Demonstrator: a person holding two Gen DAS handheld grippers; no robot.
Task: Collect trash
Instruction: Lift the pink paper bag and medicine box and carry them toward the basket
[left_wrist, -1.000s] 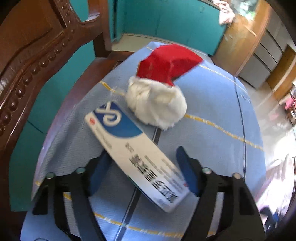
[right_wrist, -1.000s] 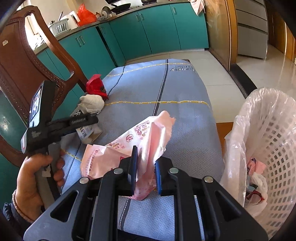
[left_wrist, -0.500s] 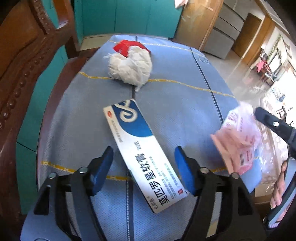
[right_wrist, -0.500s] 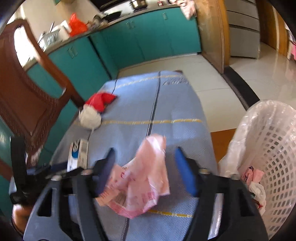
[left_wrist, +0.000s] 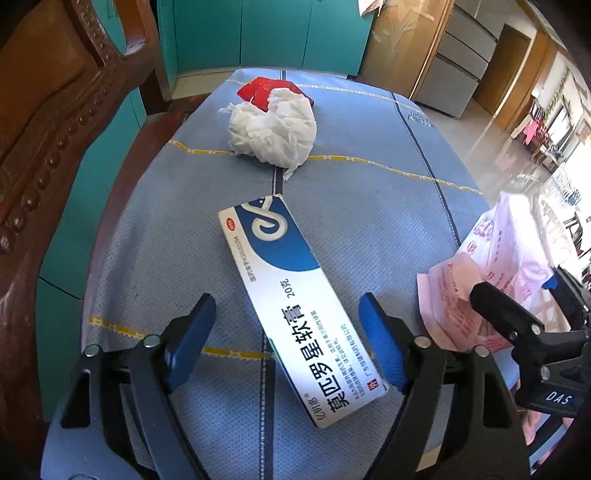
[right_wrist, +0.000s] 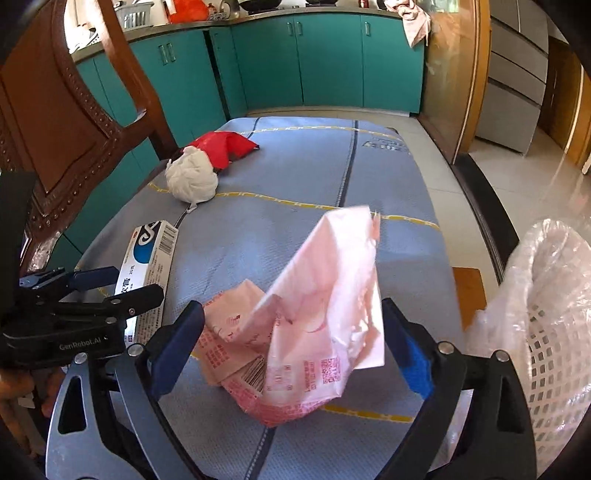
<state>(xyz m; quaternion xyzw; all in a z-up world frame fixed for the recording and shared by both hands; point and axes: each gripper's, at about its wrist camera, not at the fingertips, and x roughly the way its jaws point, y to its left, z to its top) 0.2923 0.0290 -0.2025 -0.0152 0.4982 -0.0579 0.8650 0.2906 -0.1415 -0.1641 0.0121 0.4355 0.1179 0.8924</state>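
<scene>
A blue-and-white ointment box (left_wrist: 295, 306) lies on the blue cloth (left_wrist: 369, 221); my left gripper (left_wrist: 291, 332) is open with its near end between the jaws. It also shows in the right wrist view (right_wrist: 147, 266). A crumpled pink plastic bag (right_wrist: 314, 317) lies on the cloth between the open jaws of my right gripper (right_wrist: 295, 343); it also shows at the right of the left wrist view (left_wrist: 491, 280). A white tissue ball (left_wrist: 273, 129) and a red wrapper (left_wrist: 266, 90) lie farther back.
A white lattice bin lined with clear plastic (right_wrist: 546, 332) stands at the right, beside the cloth's edge. A carved wooden chair back (left_wrist: 48, 122) rises on the left. Teal cabinets (right_wrist: 325, 62) stand behind. The left gripper's body (right_wrist: 66, 321) sits at the lower left of the right wrist view.
My right gripper was shut on the pink bag, then opened; the bag now lies loose between its jaws. My left gripper pulled back from the box, which lies flat on the cloth.
</scene>
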